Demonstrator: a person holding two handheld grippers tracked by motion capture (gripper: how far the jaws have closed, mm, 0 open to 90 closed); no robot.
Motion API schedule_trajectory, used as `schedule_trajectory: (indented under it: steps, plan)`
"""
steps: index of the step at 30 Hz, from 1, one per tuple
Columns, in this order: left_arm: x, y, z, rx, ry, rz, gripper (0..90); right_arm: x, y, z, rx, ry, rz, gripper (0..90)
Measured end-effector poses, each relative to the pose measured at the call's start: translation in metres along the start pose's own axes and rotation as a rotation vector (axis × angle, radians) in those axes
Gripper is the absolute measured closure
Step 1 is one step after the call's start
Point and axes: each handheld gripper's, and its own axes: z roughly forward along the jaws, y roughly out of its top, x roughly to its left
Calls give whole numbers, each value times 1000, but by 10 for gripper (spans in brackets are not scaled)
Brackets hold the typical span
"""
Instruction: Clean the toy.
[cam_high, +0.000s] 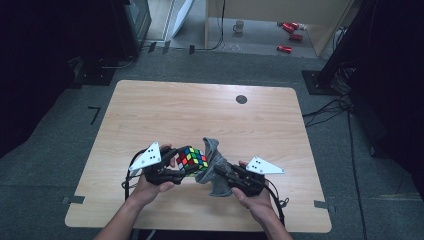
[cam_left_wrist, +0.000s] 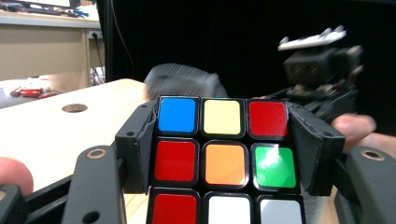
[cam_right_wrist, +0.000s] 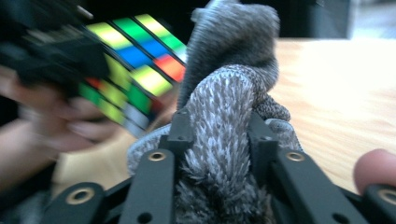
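A scrambled colour cube (cam_high: 192, 159) hangs just above the wooden table (cam_high: 200, 107), near its front edge. My left gripper (cam_high: 186, 169) is shut on it, and the left gripper view has both black pads (cam_left_wrist: 140, 144) pressed on the sides of the cube (cam_left_wrist: 224, 154). A grey knitted cloth (cam_high: 214, 150) rises beside the cube on its right and touches it. My right gripper (cam_high: 219, 173) is shut on that cloth. In the right gripper view the cloth (cam_right_wrist: 224, 112) bulges up between the jaws, with the blurred cube (cam_right_wrist: 135, 60) to its left.
A small dark round disc (cam_high: 241, 99) is set in the table's far side. Bare wood stretches behind and to both sides of the hands. Beyond the table the floor holds red cans (cam_high: 287, 31), a mug (cam_high: 239, 26) and a black stand base (cam_high: 320, 82).
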Motion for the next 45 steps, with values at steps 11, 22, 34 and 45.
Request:
schedule_trajectory:
  steps: [11, 22, 34, 45]
  plan:
    - [1, 1, -1, -11, 7, -18, 353, 4, -2, 0, 9, -36, -116, 358]
    - [2, 5, 2, 7, 31, -35, 353, 5, -2, -1, -7, -16, -125, 266]
    - [7, 20, 7, 38, 54, -83, 353, 16, 4, 12, -51, 31, -214, 229]
    - [3, 22, 15, 59, 42, -121, 353, 22, 1, 23, -56, 46, -247, 225]
